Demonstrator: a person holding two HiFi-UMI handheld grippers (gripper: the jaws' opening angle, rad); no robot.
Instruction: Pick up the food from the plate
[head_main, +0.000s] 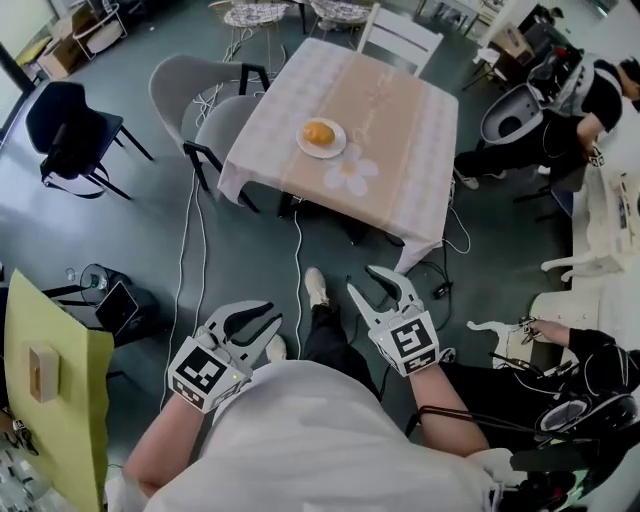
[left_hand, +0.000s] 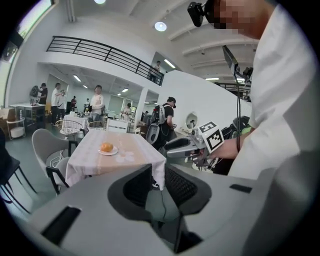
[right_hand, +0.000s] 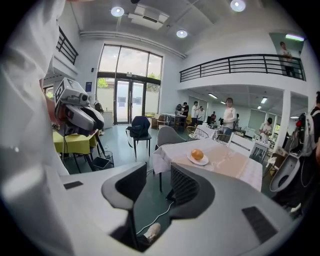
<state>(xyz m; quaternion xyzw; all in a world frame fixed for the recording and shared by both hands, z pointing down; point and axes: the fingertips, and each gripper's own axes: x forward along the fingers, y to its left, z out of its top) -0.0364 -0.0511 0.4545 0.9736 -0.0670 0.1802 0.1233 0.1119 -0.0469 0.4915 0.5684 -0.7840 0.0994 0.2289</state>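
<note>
I read left hand-held gripper (head_main: 274, 321) spread, empty; right hand-held gripper (head_main: 361, 280) spread, empty; orange food (head_main: 319, 133) on plate (head_main: 339, 149), far desk (head_main: 400, 125), well apart from both

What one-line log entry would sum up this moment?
phase: standing back from table | food: on plate, untouched | left gripper: open, empty | right gripper: open, empty
</note>
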